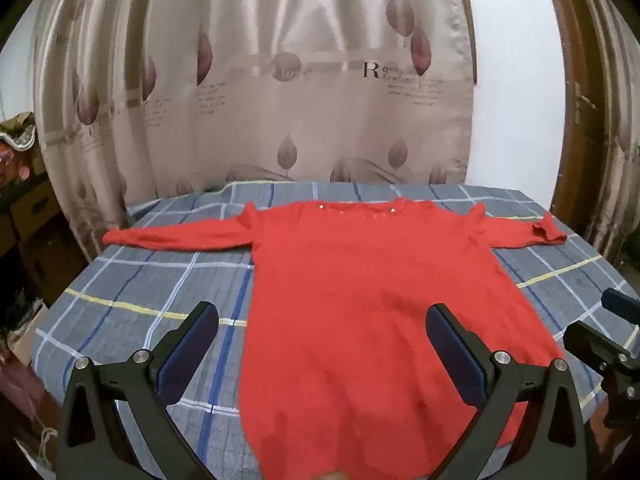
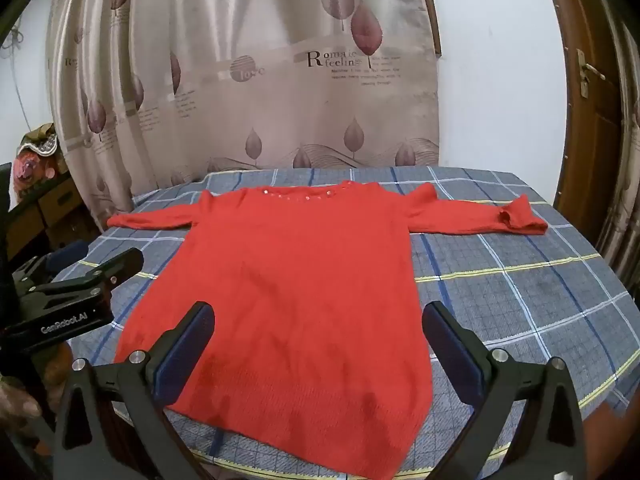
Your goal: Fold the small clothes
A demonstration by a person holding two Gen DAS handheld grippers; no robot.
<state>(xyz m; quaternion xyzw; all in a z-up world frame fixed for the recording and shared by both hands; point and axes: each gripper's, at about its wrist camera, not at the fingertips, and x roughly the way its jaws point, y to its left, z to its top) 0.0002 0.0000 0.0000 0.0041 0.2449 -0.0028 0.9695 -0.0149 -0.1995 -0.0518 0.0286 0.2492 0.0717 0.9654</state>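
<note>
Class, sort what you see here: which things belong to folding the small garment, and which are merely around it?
Part of the job:
red sweater, spread flat
plaid table cover beneath it
left gripper, open
right gripper, open

Just around:
leaf-print curtain
wooden door
cardboard boxes

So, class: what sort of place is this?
Probably a room in a home: a leaf-print curtain, a wooden door, and a red sweater laid flat on a plaid-covered table.

Red sweater with shiny sequins along its neckline lies on a grey cloth checked blue, white and yellow; behind the sweater, beige curtain with mauve leaves
</note>
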